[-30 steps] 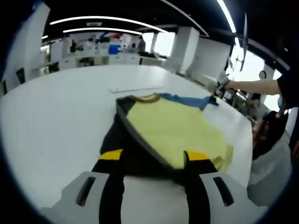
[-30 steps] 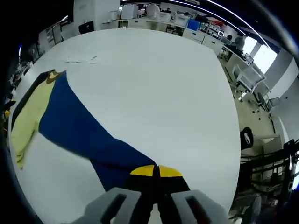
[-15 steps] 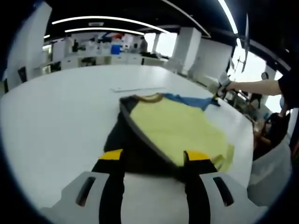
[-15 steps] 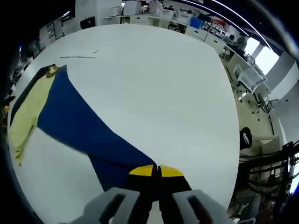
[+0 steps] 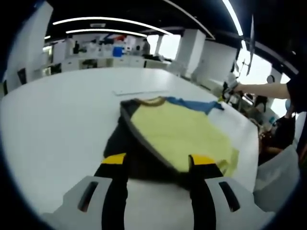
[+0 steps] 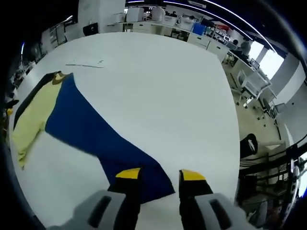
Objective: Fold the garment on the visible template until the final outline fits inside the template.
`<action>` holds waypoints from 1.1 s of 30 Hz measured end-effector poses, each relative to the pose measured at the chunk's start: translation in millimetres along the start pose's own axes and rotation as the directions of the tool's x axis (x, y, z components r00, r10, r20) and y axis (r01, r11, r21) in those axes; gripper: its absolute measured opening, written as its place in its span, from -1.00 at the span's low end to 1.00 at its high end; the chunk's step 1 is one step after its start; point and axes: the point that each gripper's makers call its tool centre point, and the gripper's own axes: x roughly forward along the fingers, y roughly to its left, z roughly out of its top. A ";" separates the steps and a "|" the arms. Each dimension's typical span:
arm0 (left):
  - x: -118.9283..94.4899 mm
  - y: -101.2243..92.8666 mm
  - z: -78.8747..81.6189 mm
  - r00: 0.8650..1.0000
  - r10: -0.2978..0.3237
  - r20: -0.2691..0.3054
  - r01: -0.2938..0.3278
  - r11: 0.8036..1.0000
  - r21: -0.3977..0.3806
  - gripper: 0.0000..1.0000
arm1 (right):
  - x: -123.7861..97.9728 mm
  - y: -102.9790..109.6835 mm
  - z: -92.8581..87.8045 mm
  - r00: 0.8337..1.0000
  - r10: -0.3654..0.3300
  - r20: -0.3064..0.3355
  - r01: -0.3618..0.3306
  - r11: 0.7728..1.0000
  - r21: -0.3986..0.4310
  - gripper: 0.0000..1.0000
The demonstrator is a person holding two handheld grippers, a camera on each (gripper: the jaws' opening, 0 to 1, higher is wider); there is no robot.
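So the garment (image 5: 172, 134) is spread flat on the big white table (image 5: 57, 120), yellow panel up top with a dark grey/black part along one side and a blue sleeve (image 6: 96, 134) stretched way out. In the left gripper view the yellow and dark part sits right ahead of the left gripper (image 5: 156, 165), and its hem runs between the two yellow-tipped fingers (image 5: 114, 159), which stand wide apart with nothing pinched. The dark edge looks like it's touching or just under the fingertips, hard to tell which.

In the right gripper view the right gripper (image 6: 160, 175) is parted too, fingers (image 6: 127, 173) spread with the end of the blue sleeve lying flat on the table between and just ahead of them, not held. From there the sleeve runs off to the far left toward the yellow body.

Past the collar there's a thin line mark (image 6: 84, 65) on the table. Office desks (image 5: 105, 60) and ceiling light strips (image 5: 110, 20) sit behind, and someone's arm (image 5: 261, 88) reaches in beyond the right fingertip in the left gripper view.
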 end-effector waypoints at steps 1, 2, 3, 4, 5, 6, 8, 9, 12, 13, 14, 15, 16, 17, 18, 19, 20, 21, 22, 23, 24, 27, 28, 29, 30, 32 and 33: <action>0.2 0.4 -0.1 1.000 0.001 0.001 -0.001 1.000 -0.002 -0.06 | -2.8 2.6 -1.1 1.000 0.001 0.007 -0.001 1.000 0.001 -0.32; 0.2 0.2 0.0 1.000 0.000 0.002 0.000 1.000 -0.004 -0.06 | -2.3 2.7 -0.5 1.000 0.004 0.010 -0.004 1.000 0.000 -0.29; 0.3 0.1 0.1 1.000 0.000 0.004 0.000 1.000 -0.004 -0.06 | -2.4 3.1 -0.6 1.000 0.006 0.013 -0.006 1.000 0.001 -0.25; 0.3 -1.1 0.3 1.000 -0.002 0.004 0.002 1.000 0.000 -0.06 | -1.9 2.4 -0.8 1.000 0.007 0.017 -0.007 1.000 0.003 -0.22; 0.3 -1.5 0.4 1.000 -0.003 0.004 0.003 1.000 0.002 -0.06 | -1.3 1.3 -1.5 1.000 0.006 0.018 -0.006 1.000 0.003 -0.17; 0.3 -1.0 1.0 1.000 -0.004 0.008 0.004 1.000 0.002 -0.06 | -3.1 2.6 -3.9 1.000 0.004 0.018 -0.004 1.000 0.001 -0.11; 0.1 -1.4 1.9 1.000 -0.005 0.013 0.005 1.000 -0.001 -0.06 | -4.2 2.8 -4.1 1.000 0.003 0.022 -0.003 1.000 0.002 -0.02; -0.2 -1.3 2.3 1.000 -0.004 0.016 0.004 1.000 -0.001 -0.06 | -3.8 2.2 -3.4 1.000 0.006 0.023 -0.007 1.000 0.003 0.03; -1.7 -2.3 2.6 1.000 -0.005 0.021 0.005 1.000 -0.003 -0.06 | -9.1 6.7 -10.1 1.000 0.014 0.019 -0.014 1.000 -0.007 0.05; -2.4 -2.1 2.7 1.000 -0.006 0.023 0.006 1.000 -0.003 -0.06 | -10.2 7.0 -11.4 1.000 0.011 0.017 -0.011 1.000 -0.014 0.04; -3.2 -1.8 2.4 1.000 -0.005 0.026 0.006 1.000 -0.004 -0.06 | -11.8 6.0 -12.5 1.000 0.009 0.019 -0.009 1.000 -0.021 0.05; -3.7 -1.1 2.0 1.000 -0.005 0.027 0.005 1.000 -0.005 -0.06 | -13.0 6.4 -12.8 1.000 0.011 0.022 -0.010 1.000 -0.024 0.05; -4.2 -0.2 1.4 1.000 -0.004 0.029 0.004 1.000 -0.007 -0.06 | -13.2 5.9 -12.9 0.999 0.016 0.029 -0.016 1.000 -0.018 0.05; -4.4 -0.2 1.2 1.000 -0.003 0.029 0.003 1.000 -0.010 -0.06 | -13.3 6.1 -13.2 0.999 0.018 0.030 -0.018 1.000 -0.017 0.05; -4.4 -0.5 1.0 1.000 -0.003 0.030 0.003 1.000 -0.012 -0.06 | -15.6 7.1 -15.6 0.999 0.021 0.029 -0.020 1.000 -0.022 0.05; -4.4 0.1 0.0 1.000 -0.003 0.030 0.004 1.000 -0.014 -0.06 | -16.8 6.9 -17.2 0.999 0.018 0.028 -0.017 0.999 -0.027 0.05; -4.4 1.0 -0.8 1.000 -0.004 0.029 0.004 1.000 -0.014 -0.06 | -18.4 8.1 -19.0 1.000 0.015 0.026 -0.014 0.999 -0.032 0.05; -4.9 0.5 -0.9 1.000 -0.005 0.030 0.005 1.000 -0.015 -0.06 | -19.6 9.6 -20.0 1.000 0.015 0.027 -0.015 0.999 -0.031 0.04; -5.4 -0.5 -0.6 0.999 -0.006 0.032 0.006 1.000 -0.017 -0.06 | -20.3 11.0 -20.6 0.999 0.018 0.027 -0.017 0.999 -0.028 0.04; -5.5 0.0 -0.4 0.999 -0.005 0.033 0.005 1.000 -0.018 -0.06 | -21.6 13.7 -22.0 0.999 0.022 0.026 -0.021 0.999 -0.027 0.04; -5.6 0.7 -0.1 0.999 -0.003 0.035 0.004 1.000 -0.019 -0.06 | -22.0 14.6 -22.7 0.999 0.021 0.025 -0.020 0.999 -0.029 0.04; -8.0 2.8 0.0 0.999 0.001 0.040 0.000 1.000 -0.022 -0.06 | -24.7 18.1 -25.1 1.000 0.021 0.023 -0.020 0.999 -0.035 0.02; -8.7 3.4 -0.2 0.999 0.003 0.040 -0.002 1.000 -0.021 -0.06 | -24.7 18.7 -24.7 0.999 0.023 0.025 -0.022 0.999 -0.035 0.01; -9.2 3.9 -0.6 0.999 0.003 0.040 -0.003 1.000 -0.021 -0.06 | -24.6 19.4 -24.3 0.999 0.025 0.028 -0.024 0.999 -0.038 0.00; -10.0 4.7 -1.2 0.999 0.006 0.040 -0.005 1.000 -0.024 -0.06 | -24.7 21.4 -24.5 0.999 0.030 0.027 -0.029 0.999 -0.043 -0.01; -11.2 5.7 -1.8 0.999 0.009 0.042 -0.008 1.000 -0.026 -0.06 | -24.5 26.0 -24.7 0.999 0.042 0.027 -0.040 0.998 -0.057 -0.02; -11.6 6.4 -2.2 0.999 0.010 0.042 -0.009 1.000 -0.027 -0.06 | -24.3 27.6 -24.6 0.999 0.044 0.028 -0.042 0.997 -0.062 -0.04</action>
